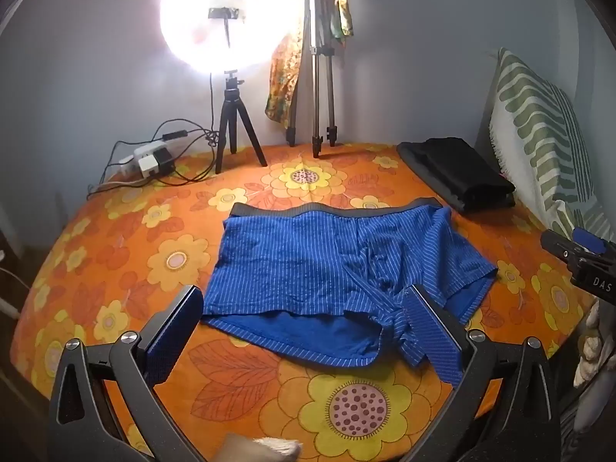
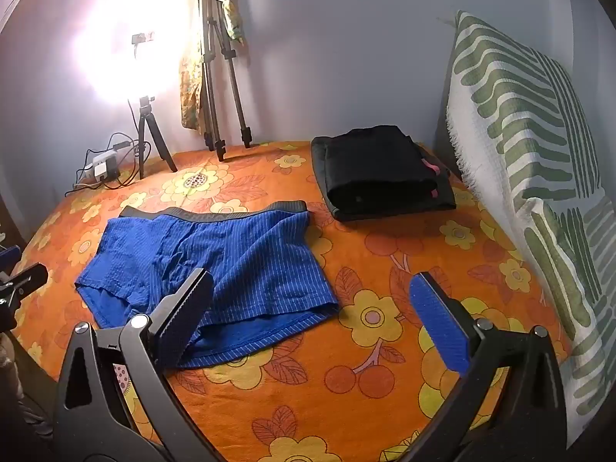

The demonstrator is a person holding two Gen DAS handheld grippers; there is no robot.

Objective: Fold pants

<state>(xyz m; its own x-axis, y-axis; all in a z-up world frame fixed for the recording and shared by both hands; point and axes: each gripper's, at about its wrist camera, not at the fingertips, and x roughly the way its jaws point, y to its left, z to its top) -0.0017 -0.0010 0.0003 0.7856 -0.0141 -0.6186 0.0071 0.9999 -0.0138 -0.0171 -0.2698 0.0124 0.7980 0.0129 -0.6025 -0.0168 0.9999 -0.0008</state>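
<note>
- Item: blue pinstriped cotton shorts with a dark grey waistband (image 1: 308,265), the task's pants. They lie spread flat on the orange bedsheet printed with yellow flowers (image 1: 365,404), waistband toward 12 o'clock, leg hems toward 6 o'clock. No fold in them that I can see.
- Left gripper (image 1: 308,323): I have its claw spread wide, holding nothing, with the near hem between its blue-padded fingers (image 1: 431,331).
- Right gripper (image 2: 323,323): claw also wide and empty, over the sheet at the shorts' 3 o'clock side, its left finger in front of the hem corner.
- Step in hand, as I judge it: the approach before a first fold; nothing is gripped yet.
- Next move, my estimate: close each claw on a hem corner, pinching both layers, then carry the hem toward 12 o'clock or one side across the other. The bunched crotch seam may need smoothing.
- Containers: none in view. A folded black garment stack (image 2: 381,177) sits at 1 o'clock of the shorts, well apart.
- Other fixtures: lit ring lamp on a small black tripod (image 1: 231,123); green-and-white patterned cushion (image 2: 531,146) at 3 o'clock.
</note>
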